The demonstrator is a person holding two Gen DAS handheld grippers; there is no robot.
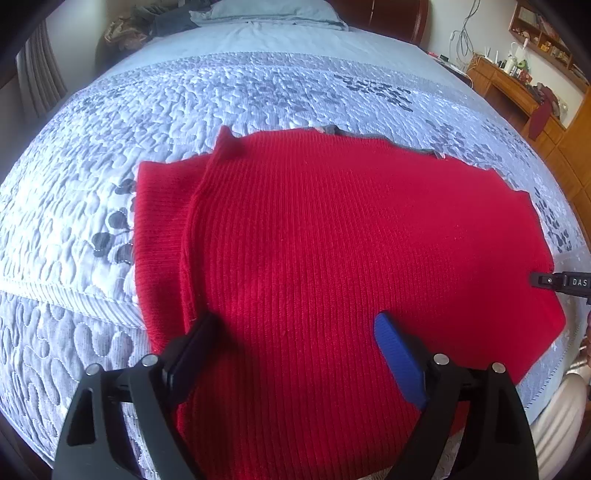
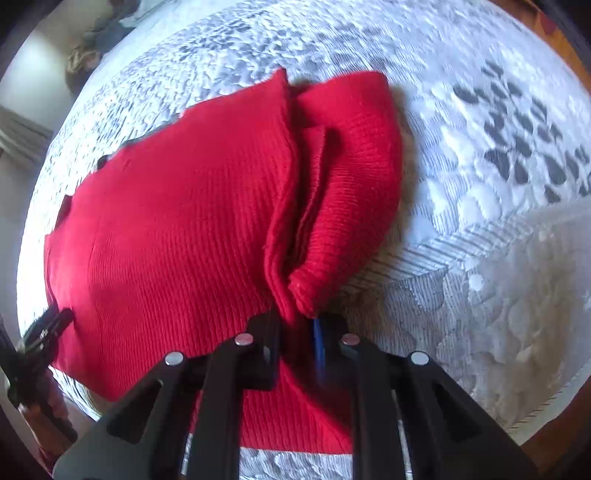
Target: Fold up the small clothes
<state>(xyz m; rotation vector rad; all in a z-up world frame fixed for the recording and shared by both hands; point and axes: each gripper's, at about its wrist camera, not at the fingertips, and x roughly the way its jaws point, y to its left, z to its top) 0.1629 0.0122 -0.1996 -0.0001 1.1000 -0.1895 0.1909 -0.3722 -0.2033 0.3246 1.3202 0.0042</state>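
Right gripper (image 2: 297,328) pinching red sweater (image 2: 177,221) edge; left gripper (image 1: 295,332) spread above it.

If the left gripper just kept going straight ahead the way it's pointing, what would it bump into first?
Most likely the red ribbed knit garment lying flat on the quilted pale-blue bedspread. The left gripper is open above it, fingers angled toward the fabric; exact height is hard to judge.

A bed (image 1: 258,85) fills both frames, covered by a pale blue quilted spread with grey leaf prints. A red ribbed sweater (image 1: 332,240) lies at centre (one side folded over). Pillows (image 1: 269,11) sit top centre.
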